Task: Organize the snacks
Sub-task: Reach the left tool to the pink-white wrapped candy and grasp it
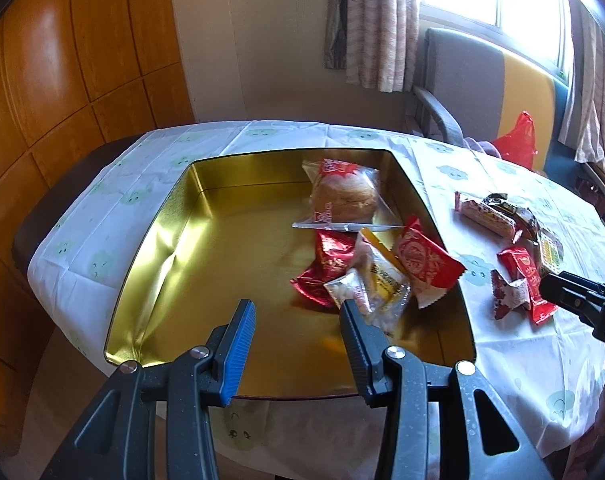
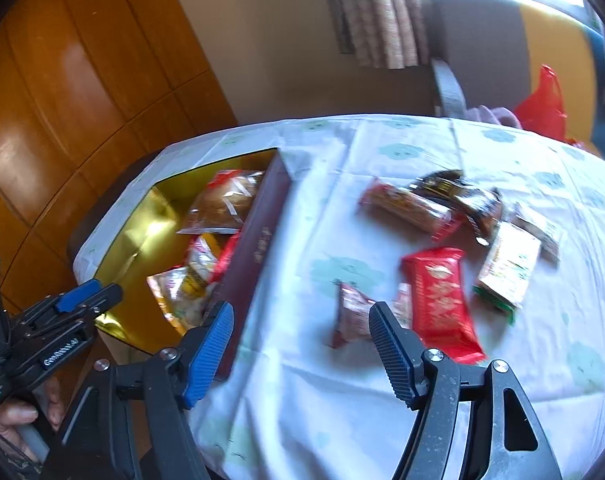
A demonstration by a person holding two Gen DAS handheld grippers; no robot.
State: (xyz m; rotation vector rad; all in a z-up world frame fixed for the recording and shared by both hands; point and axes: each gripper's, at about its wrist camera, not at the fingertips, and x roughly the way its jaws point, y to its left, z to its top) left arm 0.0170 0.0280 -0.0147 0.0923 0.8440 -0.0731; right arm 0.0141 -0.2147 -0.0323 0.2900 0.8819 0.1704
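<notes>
An open gold tin (image 1: 174, 240) sits on the white tablecloth. In it lie a bun in a clear bag (image 1: 342, 196), a yellow-striped clear packet (image 1: 382, 280) and two red packets (image 1: 330, 268). My left gripper (image 1: 298, 312) hovers open over the tin's near end with nothing between its fingers. To the right of the tin, loose snacks lie on the cloth: a red packet (image 2: 438, 300), a small dark red one (image 2: 350, 312), an orange bar (image 2: 406, 204) and a green-and-white pack (image 2: 506, 268). My right gripper (image 2: 300, 312) stands open above the cloth beside the tin's maroon wall (image 2: 254, 264), holding nothing.
A grey and yellow chair (image 1: 462, 80) with a red bag (image 1: 518, 144) stands behind the table's far right. Wooden panels (image 1: 62, 60) line the left wall and curtains (image 1: 378, 20) hang at the window. A hand (image 2: 18, 416) holds the left gripper's handle.
</notes>
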